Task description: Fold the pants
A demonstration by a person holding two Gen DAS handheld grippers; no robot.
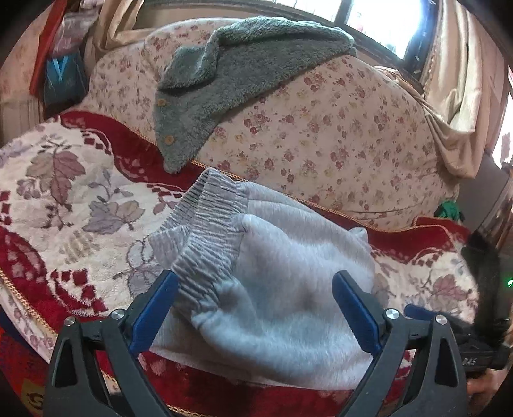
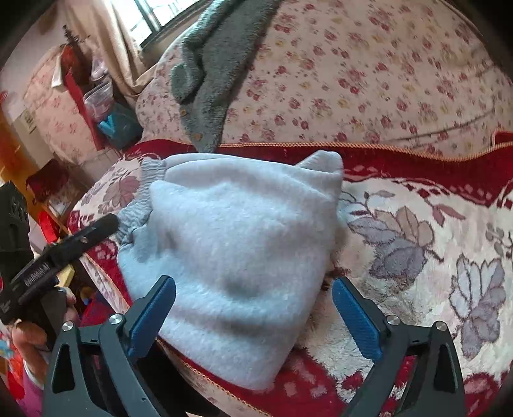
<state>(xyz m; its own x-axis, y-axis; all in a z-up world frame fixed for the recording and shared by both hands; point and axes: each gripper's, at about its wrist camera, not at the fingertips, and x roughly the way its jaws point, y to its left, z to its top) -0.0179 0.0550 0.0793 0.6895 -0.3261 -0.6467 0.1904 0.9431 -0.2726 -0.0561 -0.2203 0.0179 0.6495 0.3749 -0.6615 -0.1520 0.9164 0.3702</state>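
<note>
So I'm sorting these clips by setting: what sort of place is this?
Most likely a home living room or bedroom. The grey pants lie on a red floral cover over a sofa or bed, backed by a flower-print cushion with a grey fleece jacket draped on it, below a curtained window.

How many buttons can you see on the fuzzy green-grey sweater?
2. One button sits higher on the sweater edge, the other button lower, near its bottom corner. More may be hidden in the folds.
</note>
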